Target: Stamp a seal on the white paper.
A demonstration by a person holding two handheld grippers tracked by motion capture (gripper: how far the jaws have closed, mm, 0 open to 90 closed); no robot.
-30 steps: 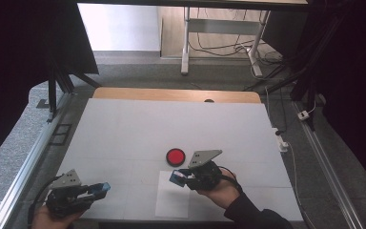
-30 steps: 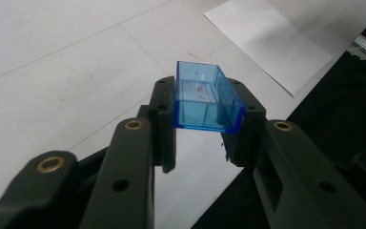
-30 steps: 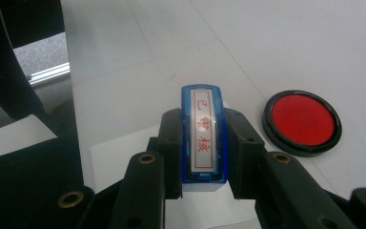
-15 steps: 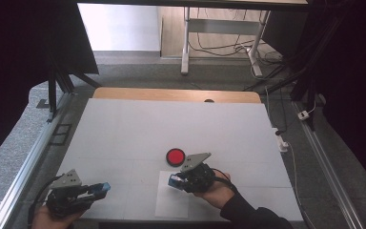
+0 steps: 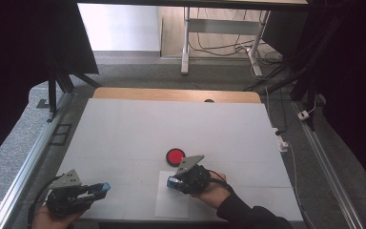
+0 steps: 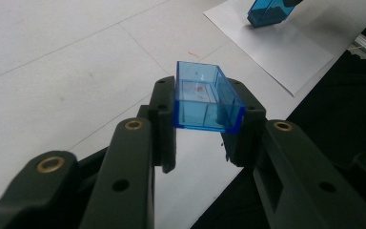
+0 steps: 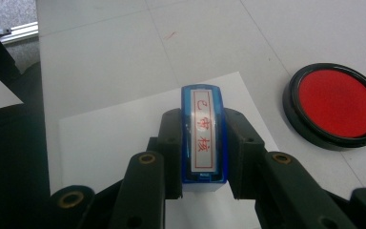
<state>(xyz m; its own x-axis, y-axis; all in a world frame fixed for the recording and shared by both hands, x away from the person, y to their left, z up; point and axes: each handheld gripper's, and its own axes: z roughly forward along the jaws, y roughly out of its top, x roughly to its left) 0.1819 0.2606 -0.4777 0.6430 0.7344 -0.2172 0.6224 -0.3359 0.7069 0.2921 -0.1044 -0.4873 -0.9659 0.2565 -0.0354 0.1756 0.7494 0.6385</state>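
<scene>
While our right gripper (image 7: 204, 143) clamps the blue stamp (image 7: 203, 136) over the white sheet (image 7: 114, 138) — red characters facing up, the red ink pad (image 7: 337, 104) just beside the sheet — our left gripper (image 6: 208, 124) grips the stamp's clear blue cap (image 6: 205, 98) above the table (image 6: 52, 71) near its front edge.

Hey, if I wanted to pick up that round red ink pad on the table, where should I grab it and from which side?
Grip the ink pad across its black outer rim, coming straight down from above with the jaws wide. It lies flat and low on the table, so there is little side wall to catch, and pads on the rim stay off the red ink. It looks clear of the white paper sheet.
</scene>
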